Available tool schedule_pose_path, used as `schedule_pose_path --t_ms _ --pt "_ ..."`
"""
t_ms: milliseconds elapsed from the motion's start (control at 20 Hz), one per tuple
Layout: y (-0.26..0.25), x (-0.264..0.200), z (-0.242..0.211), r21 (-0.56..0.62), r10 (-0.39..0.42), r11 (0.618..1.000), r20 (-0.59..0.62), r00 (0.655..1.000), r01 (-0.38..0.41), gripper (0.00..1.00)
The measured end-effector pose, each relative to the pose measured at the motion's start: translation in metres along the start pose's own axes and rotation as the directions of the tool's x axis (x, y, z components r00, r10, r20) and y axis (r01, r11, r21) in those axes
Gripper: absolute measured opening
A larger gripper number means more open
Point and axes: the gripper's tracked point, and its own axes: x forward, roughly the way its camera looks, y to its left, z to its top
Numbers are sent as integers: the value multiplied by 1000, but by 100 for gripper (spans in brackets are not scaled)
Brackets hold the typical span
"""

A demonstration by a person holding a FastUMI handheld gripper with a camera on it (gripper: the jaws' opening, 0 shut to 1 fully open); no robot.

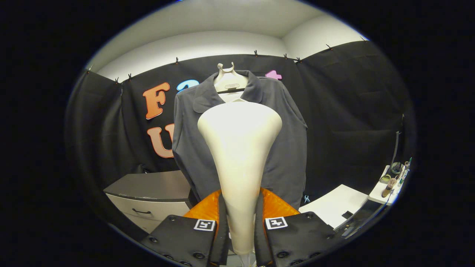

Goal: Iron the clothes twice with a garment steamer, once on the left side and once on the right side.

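Steamer (239,148) clamped between claw (240,230) fingers — jacket (285,148) hangs just beyond.

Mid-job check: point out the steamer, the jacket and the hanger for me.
steamer (239,148): gripper view, on its cream neck, clamped between the hand-held gripper's (239,237) fingers.
jacket (287,148): gripper view, on its front panel beyond the steamer head.
hanger (230,79): gripper view, on its pale body inside the collar.

The claw (239,222) is clamping both fingers on the garment steamer (239,148), its wide head pointing at the dark jacket (289,148) hanging on a hanger (230,79) just beyond; a drawer cabinet (152,193) is standing nearby.
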Motion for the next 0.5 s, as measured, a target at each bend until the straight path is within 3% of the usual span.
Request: schedule_pose_path --t_ms 500 --pt "16 -5 27 -7 -9 1000 61 998 9 35"
